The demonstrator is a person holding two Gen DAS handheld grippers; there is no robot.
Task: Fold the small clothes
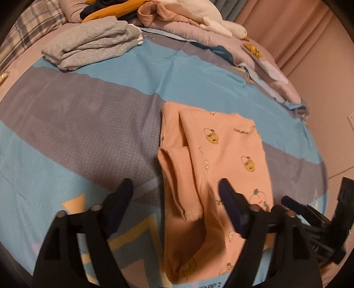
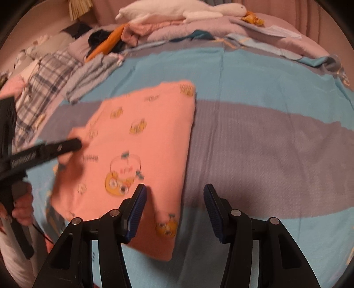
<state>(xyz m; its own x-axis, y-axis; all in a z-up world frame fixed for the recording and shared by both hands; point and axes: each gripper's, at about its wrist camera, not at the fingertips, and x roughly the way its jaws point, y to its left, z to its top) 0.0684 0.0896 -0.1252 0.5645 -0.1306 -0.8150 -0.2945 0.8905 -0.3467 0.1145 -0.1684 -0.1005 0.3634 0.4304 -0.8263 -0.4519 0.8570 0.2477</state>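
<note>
Your left gripper (image 1: 176,192) stands wide open and holds nothing. Its left finger (image 1: 120,199) hangs over the bedspread (image 1: 88,124); its right finger (image 1: 230,203) hangs over the garment (image 1: 216,155), and the folded left edge of the cloth lies between the two. You cannot tell from this view whether either tip touches the cloth.

Your right gripper (image 2: 174,199) is also released, jaws well apart, empty. Its left finger (image 2: 137,208) is over the garment's near right part; its right finger (image 2: 212,208) is over bare bedspread. The garment's right edge runs into the gap between them.

Both grippers point steeply down at the bed. In the right wrist view your left gripper reaches in from the left, its tip at the garment's left side, with your hand (image 2: 22,206) on the handle at the near left.

The garment, peach with yellow cartoon prints, lies folded on the bedspread, near you and about mid-bed. A sleeve (image 1: 179,183) is folded onto its left part.

To the garment's right the bedspread is bare out to the bed's edge. To its left there is open cover too. Far left sits a grey folded pile (image 1: 93,42); along the far edge lie heaped clothes (image 1: 154,15) and a white plush toy (image 1: 212,20).
</note>
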